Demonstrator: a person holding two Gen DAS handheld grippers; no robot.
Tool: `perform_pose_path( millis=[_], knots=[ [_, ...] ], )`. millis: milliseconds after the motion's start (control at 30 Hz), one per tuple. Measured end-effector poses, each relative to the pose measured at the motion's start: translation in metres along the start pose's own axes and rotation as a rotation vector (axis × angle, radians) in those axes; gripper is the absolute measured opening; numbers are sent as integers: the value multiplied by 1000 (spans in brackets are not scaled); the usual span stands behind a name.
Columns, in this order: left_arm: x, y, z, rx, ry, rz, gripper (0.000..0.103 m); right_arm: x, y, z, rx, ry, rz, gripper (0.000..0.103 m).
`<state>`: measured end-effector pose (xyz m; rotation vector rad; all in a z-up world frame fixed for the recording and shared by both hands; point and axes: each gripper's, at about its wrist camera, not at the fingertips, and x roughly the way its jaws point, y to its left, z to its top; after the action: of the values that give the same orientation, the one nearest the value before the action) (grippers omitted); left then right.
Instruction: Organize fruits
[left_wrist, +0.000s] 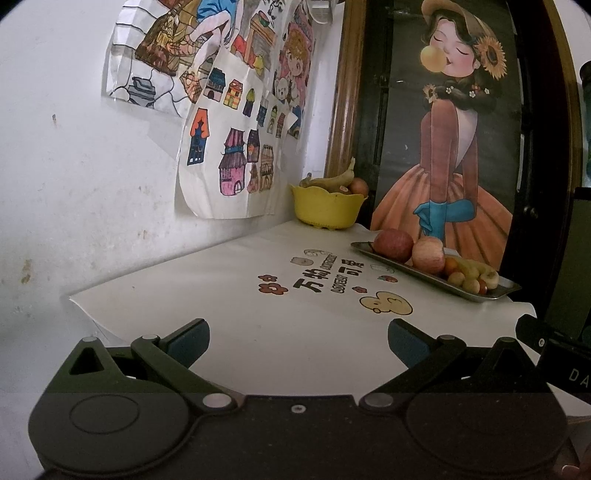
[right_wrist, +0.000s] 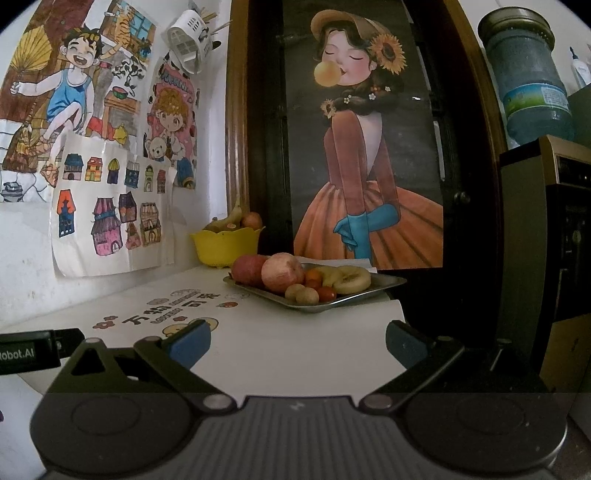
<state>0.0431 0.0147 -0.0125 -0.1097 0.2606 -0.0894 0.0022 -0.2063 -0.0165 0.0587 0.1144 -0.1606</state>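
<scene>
Here, a white table cover (left_wrist: 258, 332) printed with characters and small cartoon figures is seen spread below both grippers, with a wall of coloured drawings (right_wrist: 96, 147) behind it and a tall poster of a figure in an orange dress (right_wrist: 369, 166) at the far edge. A large water bottle (right_wrist: 528, 74) is seen at the upper right of the right wrist view. A yellow bowl (left_wrist: 327, 206) is placed at the back corner of the table, against the wall, and bananas (left_wrist: 332, 179) and a round reddish fruit are held in it. A metal tray (right_wrist: 384, 286) is set on the table, well apart from the bowl and nearer the poster. On the tray, a dark red apple (right_wrist: 248, 270) and a paler red apple (right_wrist: 282, 273) are seen touching each other, with a curved yellowish fruit (right_wrist: 351, 278) beside them and several small round fruits (right_wrist: 306, 295) at the near edge. The left gripper (left_wrist: 298, 338) is held with its fingers spread wide apart and nothing between them. The right gripper (right_wrist: 298, 338) is likewise spread wide and empty, just short of the tray.
</scene>
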Motion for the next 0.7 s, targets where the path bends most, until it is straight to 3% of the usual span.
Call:
perform_pose_path(
  millis=[700],
  knots=[
    [1, -1, 0, 1, 1, 0, 102, 0, -1, -2, -1, 7, 1, 103]
  ],
)
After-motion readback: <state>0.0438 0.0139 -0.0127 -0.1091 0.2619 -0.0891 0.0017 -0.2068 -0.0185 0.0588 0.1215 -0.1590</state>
